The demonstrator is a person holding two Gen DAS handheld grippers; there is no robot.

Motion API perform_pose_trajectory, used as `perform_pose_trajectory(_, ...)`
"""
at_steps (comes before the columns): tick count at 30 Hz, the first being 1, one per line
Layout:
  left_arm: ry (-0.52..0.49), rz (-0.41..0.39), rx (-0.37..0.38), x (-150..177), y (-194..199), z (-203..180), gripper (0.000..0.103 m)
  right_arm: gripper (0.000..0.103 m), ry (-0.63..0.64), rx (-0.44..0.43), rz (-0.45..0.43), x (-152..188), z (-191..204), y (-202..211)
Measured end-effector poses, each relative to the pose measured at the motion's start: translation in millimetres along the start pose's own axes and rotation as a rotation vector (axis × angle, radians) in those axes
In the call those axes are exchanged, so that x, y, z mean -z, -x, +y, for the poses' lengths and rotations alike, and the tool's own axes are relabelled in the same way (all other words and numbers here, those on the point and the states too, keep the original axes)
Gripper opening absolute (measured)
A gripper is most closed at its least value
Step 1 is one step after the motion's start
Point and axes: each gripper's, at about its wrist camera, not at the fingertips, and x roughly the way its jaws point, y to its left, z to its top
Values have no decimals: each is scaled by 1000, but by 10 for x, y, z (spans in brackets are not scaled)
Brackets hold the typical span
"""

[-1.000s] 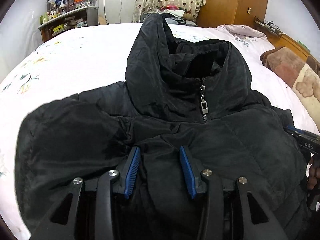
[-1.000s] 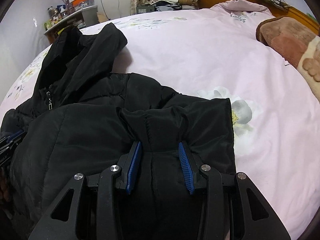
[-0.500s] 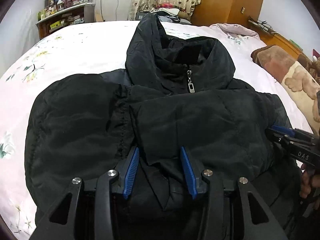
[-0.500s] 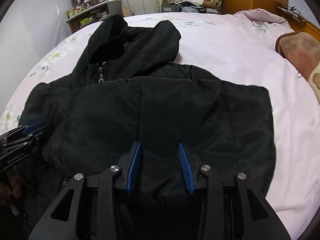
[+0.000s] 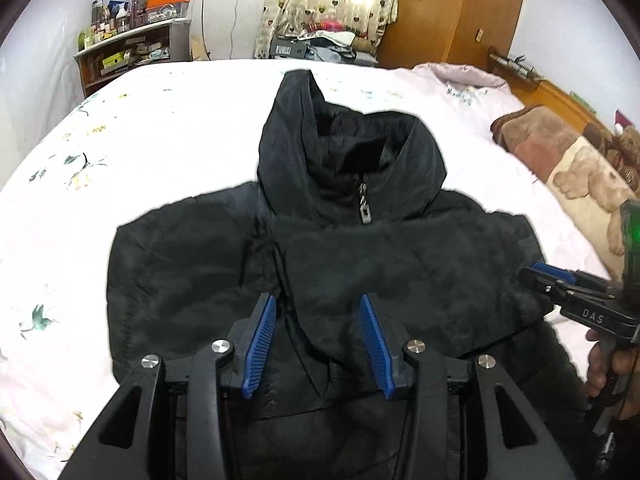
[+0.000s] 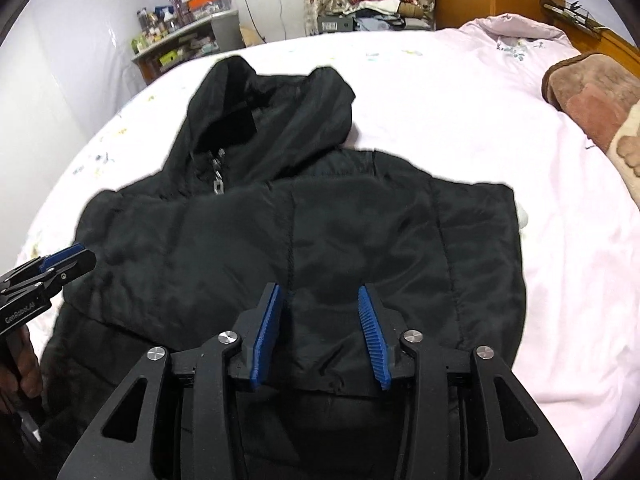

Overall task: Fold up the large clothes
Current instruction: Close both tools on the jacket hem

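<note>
A black padded jacket lies on the bed, with its hood at the far end and a silver zipper pull below the collar. An upper layer is folded across the chest. My left gripper is shut on that layer's near edge, and the fabric fills the gap between the blue pads. My right gripper has the same edge of the jacket between its pads. Its jaws are opening, and the cloth still touches both pads. Each gripper also shows in the other's view, the right gripper and the left gripper.
The pink floral bedsheet spreads wide around the jacket. A brown bear-print blanket lies at the right edge of the bed. A cluttered shelf, a curtain and a wooden wardrobe stand beyond. A hand holds the right gripper.
Both grippers have drawn back and up from the hood with the fabric between their pads. The upper layer now lies spread flatter across the jacket. The right pads stand slightly wider.
</note>
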Motion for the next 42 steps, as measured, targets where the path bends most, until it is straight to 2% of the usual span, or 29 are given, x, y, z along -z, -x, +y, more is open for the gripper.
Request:
perform_pose_trajectory(6, 9, -32, 15, -301, 146, 87, 54, 47, -4, -24, -32, -289, 70, 162)
perform_pose_trajectory(11, -24, -59, 0, -666, 21, 118, 61, 47, 14, -34, -56, -660, 115, 121)
perform_pose_trajectory(17, -7, -19, -12, -1176, -456, 217, 64, 47, -11, -27, -62, -1214, 62, -165)
perform_pose_trajectory(22, 34, 10, -26, -1554, -945, 332, 64, 47, 21, -12, -51, -1575, 103, -536)
perform_pose_trajectory(28, 49, 40, -37, -1776, -1514, 368, 64, 47, -17, -12, -26, -1955, 33, -1064)
perform_pose_trajectory(32, 56, 50, -30, -1812, -1801, 356, 63, 47, -18, 43, -1, -2101, -20, -1412)
perform_pose_trajectory(33, 63, 43, -26, -1806, -1835, 357, 55, 47, -15, 67, 9, -2114, -26, -1470)
perform_pose_trajectory(34, 66, 39, -23, -1797, -1857, 354, 28, 47, -16, 83, 17, -2130, -36, -1529)
perform_pose_trajectory(35, 61, 44, -25, -1798, -1881, 349, 14, 46, -23, 67, 16, -2135, -49, -1558)
perform_pose_trajectory(36, 55, 42, -24, -1780, -1880, 340, 7, 24, -29, 52, 12, -2139, -57, -1560)
perform_pose_trajectory(37, 46, 27, -21, -1770, -1843, 335, 4, 10, -25, 44, 26, -2134, -44, -1560)
perform_pose_trajectory(42, 39, -61, 16, -1696, -1355, 349, 3, 7, -14, 8, -57, -2039, 14, -1145)
